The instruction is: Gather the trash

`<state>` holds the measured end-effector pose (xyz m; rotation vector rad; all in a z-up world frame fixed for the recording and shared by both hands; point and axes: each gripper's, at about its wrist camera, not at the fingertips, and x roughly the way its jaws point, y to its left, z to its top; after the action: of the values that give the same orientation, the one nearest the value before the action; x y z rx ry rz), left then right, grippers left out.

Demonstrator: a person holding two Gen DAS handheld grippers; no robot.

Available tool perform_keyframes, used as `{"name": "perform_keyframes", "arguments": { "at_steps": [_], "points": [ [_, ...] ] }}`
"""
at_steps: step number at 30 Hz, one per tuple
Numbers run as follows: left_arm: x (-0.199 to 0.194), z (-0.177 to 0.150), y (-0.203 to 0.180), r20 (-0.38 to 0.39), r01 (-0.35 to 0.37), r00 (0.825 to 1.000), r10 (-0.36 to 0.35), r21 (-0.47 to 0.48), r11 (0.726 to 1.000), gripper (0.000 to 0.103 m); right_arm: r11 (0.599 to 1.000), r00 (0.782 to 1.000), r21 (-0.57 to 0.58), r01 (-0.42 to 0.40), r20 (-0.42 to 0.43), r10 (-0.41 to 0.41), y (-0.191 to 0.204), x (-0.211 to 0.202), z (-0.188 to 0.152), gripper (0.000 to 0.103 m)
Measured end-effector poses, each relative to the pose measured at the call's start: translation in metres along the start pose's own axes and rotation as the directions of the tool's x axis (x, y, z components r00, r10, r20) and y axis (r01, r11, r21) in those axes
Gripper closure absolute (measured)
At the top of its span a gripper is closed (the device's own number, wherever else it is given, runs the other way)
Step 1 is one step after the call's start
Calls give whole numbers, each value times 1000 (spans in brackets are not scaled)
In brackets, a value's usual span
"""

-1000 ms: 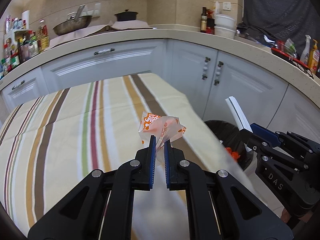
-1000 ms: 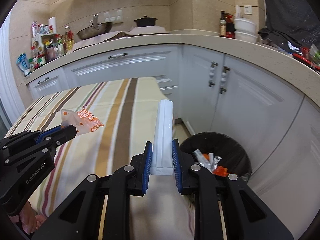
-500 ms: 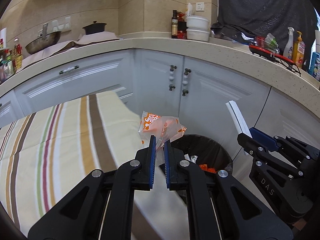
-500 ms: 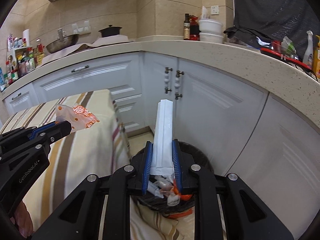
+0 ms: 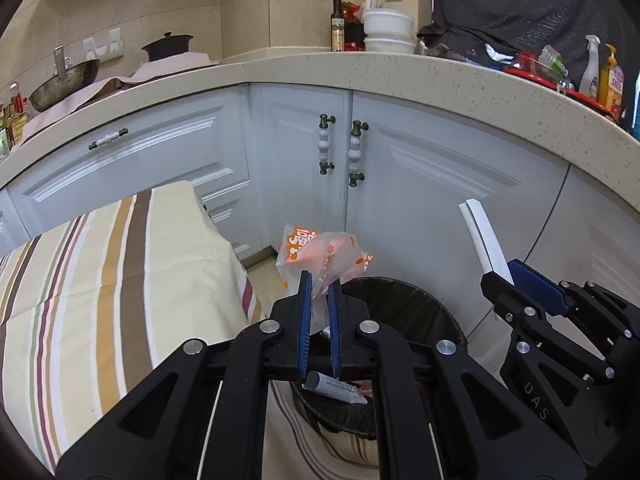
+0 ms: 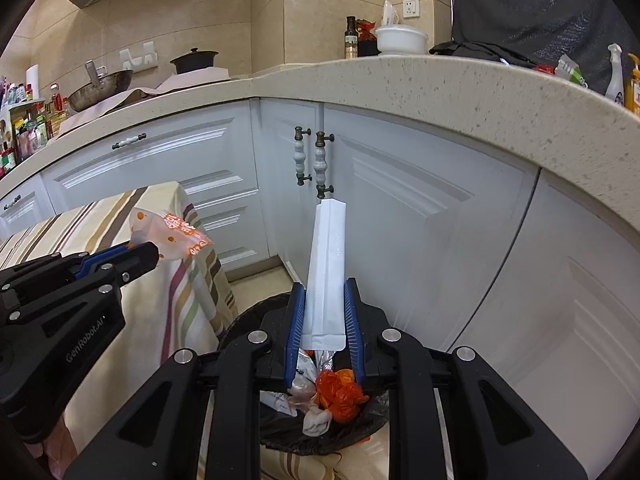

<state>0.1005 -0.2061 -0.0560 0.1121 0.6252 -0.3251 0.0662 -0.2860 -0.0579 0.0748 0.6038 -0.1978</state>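
My left gripper (image 5: 319, 280) is shut on a crumpled orange-and-clear plastic wrapper (image 5: 320, 254) and holds it over the near left rim of a black-lined trash bin (image 5: 420, 312). My right gripper (image 6: 324, 292) is shut on a long white packet (image 6: 328, 264), upright above the same bin (image 6: 360, 424). The bin holds an orange wad (image 6: 340, 394), a tube and other scraps. The wrapper also shows in the right wrist view (image 6: 176, 236), and the packet in the left wrist view (image 5: 484, 240).
A table with a striped cloth (image 5: 100, 280) stands left of the bin. White corner cabinets (image 5: 420, 200) with knob handles rise close behind it, under a speckled countertop (image 5: 400, 76) carrying bottles, bowls and pans.
Both grippers have swung right from over the striped table to above the trash bin, and have come closer to it. Each still holds its piece of trash.
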Motion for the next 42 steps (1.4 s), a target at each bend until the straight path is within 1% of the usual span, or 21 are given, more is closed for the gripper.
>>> {"name": "perform_keyframes", "arguments": {
  "at_steps": [4, 8, 14, 16, 17, 18, 20, 22, 24, 31, 38, 42],
  "points": [
    [12, 4, -4, -21, 2, 1000, -2, -6, 1000, 95, 1000, 1000, 9, -7, -4, 7, -6, 12, 0, 82],
    [17, 8, -8, -11, -1, 1000, 1, -2, 1000, 95, 1000, 1000, 13, -10, -6, 10, -9, 22, 1, 82],
    [26, 14, -14, -19, 7, 1000, -7, -11, 1000, 95, 1000, 1000, 26, -11, 0, 11, -13, 28, 3, 82],
    [28, 15, -16, -18, 7, 1000, -8, -6, 1000, 93, 1000, 1000, 28, -10, 5, 10, -13, 31, 4, 82],
    [30, 16, -16, -23, 9, 1000, -9, -6, 1000, 88, 1000, 1000, 29, -9, 8, 9, -13, 32, 4, 80],
    [31, 16, -16, -27, 7, 1000, -7, -12, 1000, 79, 999, 1000, 30, -10, 10, 10, -14, 33, 4, 69],
    [32, 16, -14, -30, 0, 1000, 0, -25, 1000, 68, 999, 1000, 38, 5, 21, -5, -15, 33, 4, 55],
    [32, 16, -12, -28, -3, 1000, 2, -37, 999, 62, 999, 1000, 47, 7, 24, -8, -17, 33, 4, 54],
    [32, 16, -10, -29, -7, 1000, 6, -46, 999, 54, 998, 1000, 54, 12, 24, -14, -20, 32, 5, 54],
    [30, 16, -11, -22, -11, 1000, 10, -46, 999, 44, 997, 999, 66, 37, 30, -39, -25, 23, 5, 51],
    [26, 16, -11, -21, -5, 1000, 4, -44, 999, 42, 995, 998, 77, 59, 34, -62, -26, 18, 5, 47],
    [23, 16, -9, -13, -7, 1000, 7, -49, 999, 35, 994, 997, 88, 67, 34, -70, -28, 15, 6, 45]
  ]
}}
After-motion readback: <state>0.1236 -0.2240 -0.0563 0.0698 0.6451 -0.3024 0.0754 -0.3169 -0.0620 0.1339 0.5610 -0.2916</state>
